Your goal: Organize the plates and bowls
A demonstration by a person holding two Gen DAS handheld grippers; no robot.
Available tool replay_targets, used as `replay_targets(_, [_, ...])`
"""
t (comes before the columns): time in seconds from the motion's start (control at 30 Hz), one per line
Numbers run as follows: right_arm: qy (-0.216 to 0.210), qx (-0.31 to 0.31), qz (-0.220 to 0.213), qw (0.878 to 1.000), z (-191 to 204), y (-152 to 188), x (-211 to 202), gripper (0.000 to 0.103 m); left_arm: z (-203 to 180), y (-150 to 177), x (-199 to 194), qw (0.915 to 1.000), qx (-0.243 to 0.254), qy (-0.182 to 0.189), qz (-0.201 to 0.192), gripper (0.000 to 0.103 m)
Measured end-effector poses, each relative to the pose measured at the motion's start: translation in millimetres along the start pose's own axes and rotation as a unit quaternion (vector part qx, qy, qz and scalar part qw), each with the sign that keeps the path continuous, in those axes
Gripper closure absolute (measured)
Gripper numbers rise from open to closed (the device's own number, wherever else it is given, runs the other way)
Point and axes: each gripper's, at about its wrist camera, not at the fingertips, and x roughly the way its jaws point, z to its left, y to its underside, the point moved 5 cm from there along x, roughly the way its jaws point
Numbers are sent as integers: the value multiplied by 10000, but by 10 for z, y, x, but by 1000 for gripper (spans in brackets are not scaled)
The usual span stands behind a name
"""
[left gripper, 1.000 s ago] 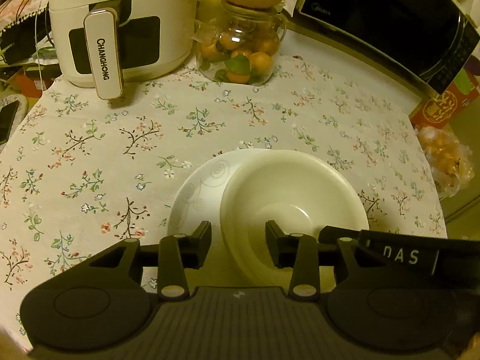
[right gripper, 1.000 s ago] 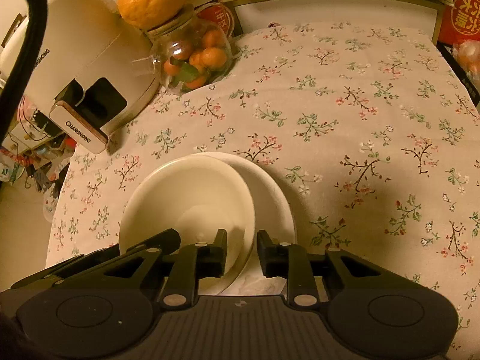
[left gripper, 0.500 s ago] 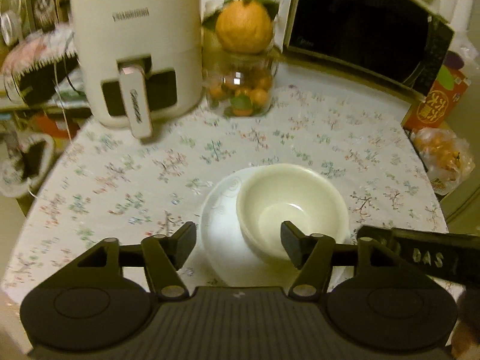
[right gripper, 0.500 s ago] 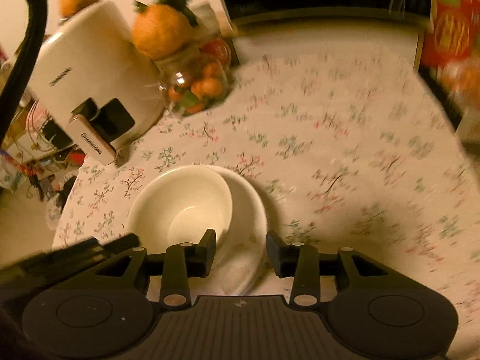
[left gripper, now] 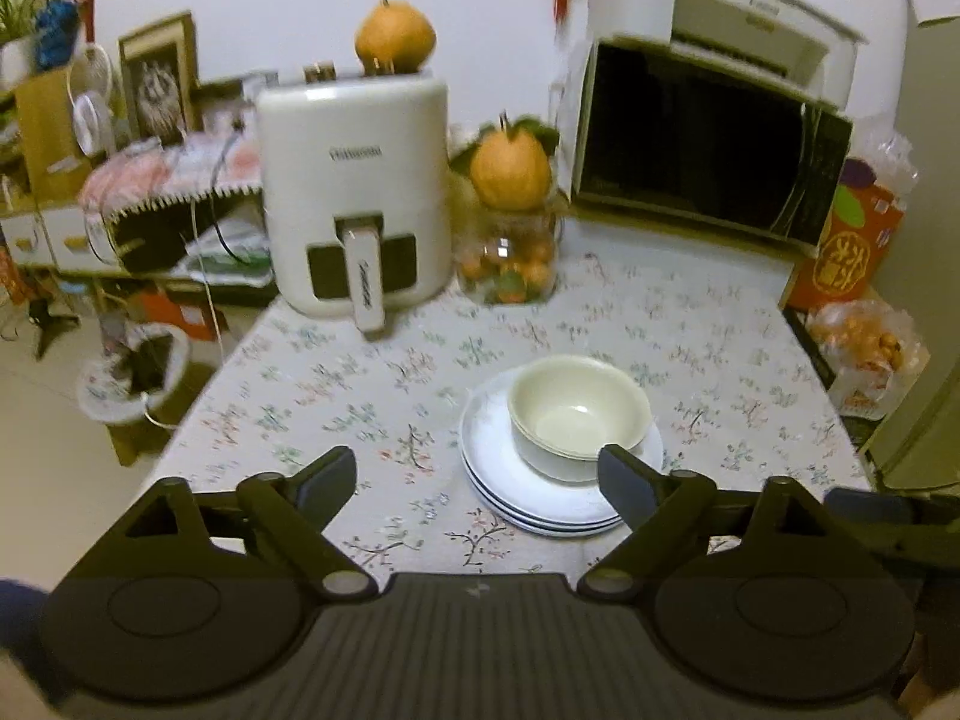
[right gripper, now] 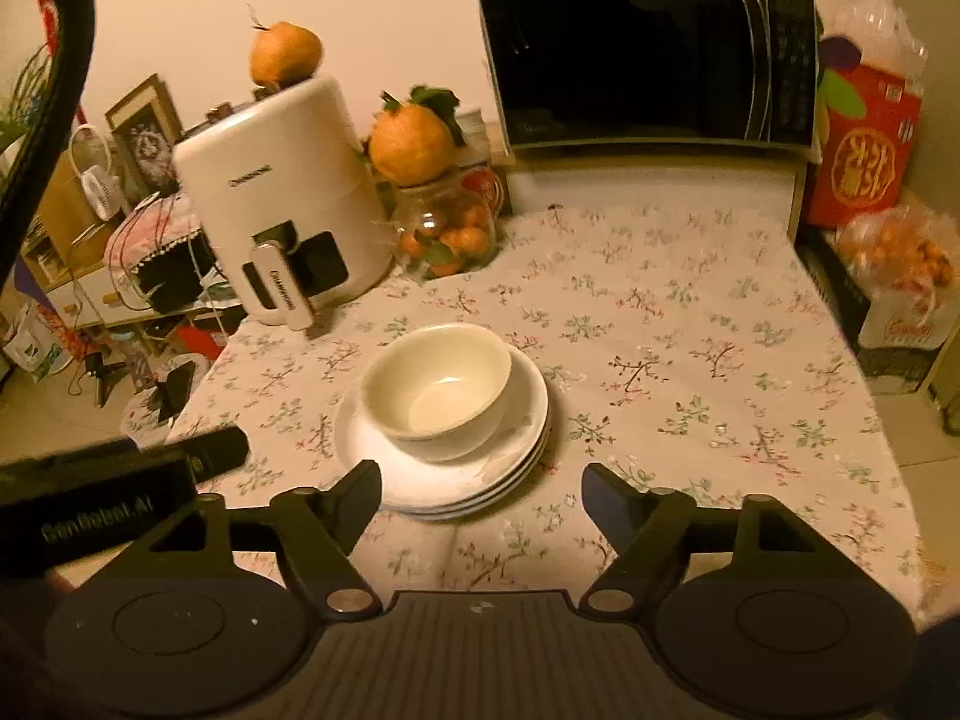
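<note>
On the floral-patterned tablecloth (right gripper: pixel 690 324), the scene now spreads much wider than it did a second ago: both wrist cameras have pulled up and back, so the white air fryer (left gripper: pixel 354 192), the black-fronted microwave oven (right gripper: pixel 648 54) and the glass jar of small oranges (left gripper: pixel 510 264) with a large orange perched on top all fit in view, where before the crockery filled the frame. The stack of white round plates (right gripper: pixel 510 468) sits near the front middle of the cloth, with the cream ceramic bowls (right gripper: pixel 438 390) nested on top of it, set toward the plates' far-left side in the right wrist view.

Both grippers have changed too. The left gripper (left gripper: pixel 474 474) had its fingers close about the bowl rim a second ago; now its jaws are spread wide and hold nothing, well back from the stack. The right gripper (right gripper: pixel 480 489) is likewise released and empty, its fingers parted either side of the plates' near edge without touching them. I judge from this that the stacking is done and the hands are retreating.

Some things stay unclear. Edge lines suggest three plates and at least two bowls, though the count is not certain. The left view is motion-blurred, so the fryer's lettering cannot be read. A dark bar crossing each view's lower corner is probably the other gripper, cut off by the frame.
</note>
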Motion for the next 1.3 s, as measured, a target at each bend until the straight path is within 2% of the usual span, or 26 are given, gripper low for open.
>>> replay_targets(0.13, [15,-126,-30,9999,87,87,-316,14,14,-35,-352,9995,109,-80,-289,1])
replay_targets(0.23, [-35,-282,-170,9995,166,79,-524,8,-5,-62,-537,9992,116,-27,-394,0])
replay_targets(0.43, [-107,-504,-310,9982,291,160,-845,3,-8,7,-762,9992,-3,87,-397,0])
replay_targets(0.9, [-16,-467,-627,9969,289,196,-1168,2,-122,46,-984,9992,28,56,-396,0])
replay_targets(1.07, [-23,-465,-609,9971,296,203,-1172,2,-130,67,-973,9994,77,-130,-314,0])
replay_targets(1.3, [62,-482,-530,9974,301,206,-1118,2,-117,91,-908,9998,47,-141,-136,0])
